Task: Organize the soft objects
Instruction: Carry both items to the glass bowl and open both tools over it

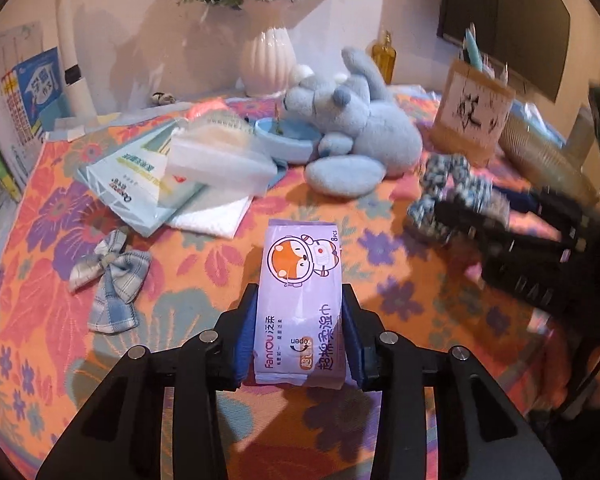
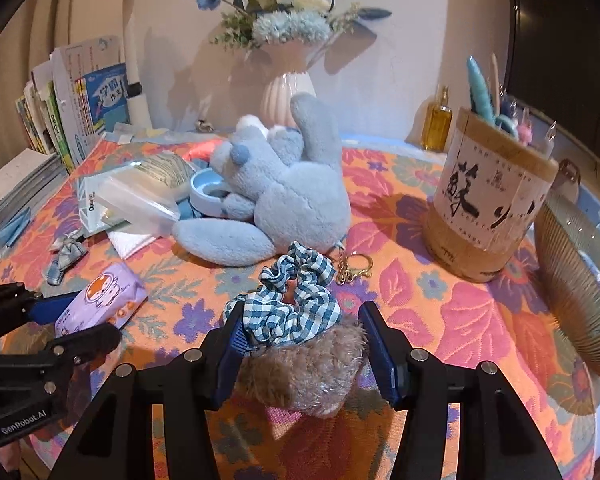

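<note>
Your left hand-held gripper [image 1: 300, 316] is clenched on the purple wet-wipe pack [image 1: 302, 280], low over the near-left tabletop [image 1: 400, 312]. Your right hand-held gripper [image 2: 300, 334] straddles the checked scrunchie [image 2: 296, 300] and a brown furry scrunchie [image 2: 308, 372]; only its left pad presses them, the right pad stands clear.

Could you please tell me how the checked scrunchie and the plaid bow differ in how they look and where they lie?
The scrunchie is a ruffled ring in teal-and-white check; the plaid bow is flat, pale blue-grey, with tails. The scrunchie lies between the right gripper's pads; the bow lies free on the tablecloth. Both are small fabric pieces.
</note>
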Available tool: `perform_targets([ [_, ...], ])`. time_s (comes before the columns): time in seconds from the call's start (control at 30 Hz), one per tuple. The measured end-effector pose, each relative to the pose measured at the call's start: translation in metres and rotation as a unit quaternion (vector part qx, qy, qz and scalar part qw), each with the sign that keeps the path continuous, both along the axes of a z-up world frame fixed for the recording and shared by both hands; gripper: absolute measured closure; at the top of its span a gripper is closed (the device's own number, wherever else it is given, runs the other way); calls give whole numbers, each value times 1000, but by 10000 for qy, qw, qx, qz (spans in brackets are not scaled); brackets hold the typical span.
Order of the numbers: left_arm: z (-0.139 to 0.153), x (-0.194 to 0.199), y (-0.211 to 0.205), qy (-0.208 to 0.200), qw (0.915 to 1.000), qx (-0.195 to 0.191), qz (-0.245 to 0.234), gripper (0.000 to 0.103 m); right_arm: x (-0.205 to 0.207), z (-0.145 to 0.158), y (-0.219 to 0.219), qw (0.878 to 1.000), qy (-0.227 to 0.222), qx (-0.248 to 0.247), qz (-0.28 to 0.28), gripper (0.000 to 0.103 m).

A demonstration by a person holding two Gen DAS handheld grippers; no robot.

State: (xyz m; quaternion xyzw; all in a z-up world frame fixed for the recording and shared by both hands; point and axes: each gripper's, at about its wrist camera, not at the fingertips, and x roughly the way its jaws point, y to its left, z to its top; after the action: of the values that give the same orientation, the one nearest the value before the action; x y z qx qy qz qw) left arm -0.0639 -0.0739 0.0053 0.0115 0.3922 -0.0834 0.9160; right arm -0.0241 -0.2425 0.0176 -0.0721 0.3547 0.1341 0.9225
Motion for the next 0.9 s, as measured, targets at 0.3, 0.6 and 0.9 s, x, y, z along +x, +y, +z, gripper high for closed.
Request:
perform_targets([
  [0.3,54,-16,-26,-735,9971,-157,-83,68,-28,11,-26,9972,-122,727,-148,50],
  [0.6,137,-22,-76,-1545,9864,-318,-455,68,-64,89,-86,9844,-971,1435,-323,50],
  [0.9,196,13,-195,-1772,9681,-489,-1705,68,-53,153,-206,9627,-1359,1540,-1759,50],
])
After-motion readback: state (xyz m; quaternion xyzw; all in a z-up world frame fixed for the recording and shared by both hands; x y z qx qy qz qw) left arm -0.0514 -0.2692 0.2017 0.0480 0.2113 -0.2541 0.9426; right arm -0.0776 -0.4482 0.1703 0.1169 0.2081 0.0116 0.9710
